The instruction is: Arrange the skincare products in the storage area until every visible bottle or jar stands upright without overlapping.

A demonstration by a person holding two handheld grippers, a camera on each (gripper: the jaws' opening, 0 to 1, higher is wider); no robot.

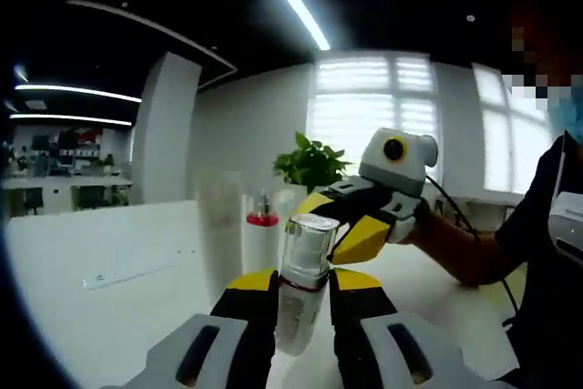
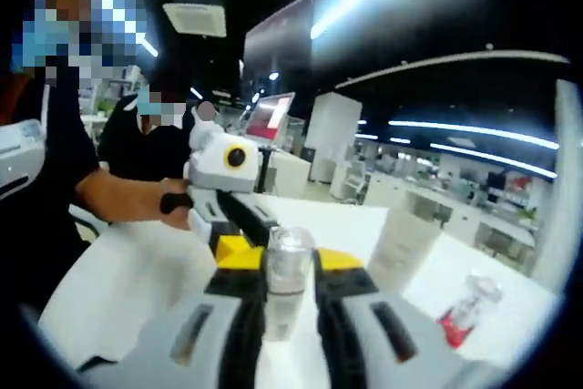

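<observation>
In the left gripper view, a tall frosted white tube stands upright on the white table. Just to its right stands a clear bottle with a red collar, with a green potted plant behind it. In the foreground, the left gripper has its jaws closed against a small clear bottle with a silver cap, which it holds upright above the table. The right gripper meets the same bottle from the right, near its cap; whether its jaws press the bottle cannot be determined here. A person's forearm extends behind it.

In the right gripper view, the left gripper enters from the left. The right gripper brackets the small clear bottle closely on both sides. The white tube and the red-collared bottle stand further right.
</observation>
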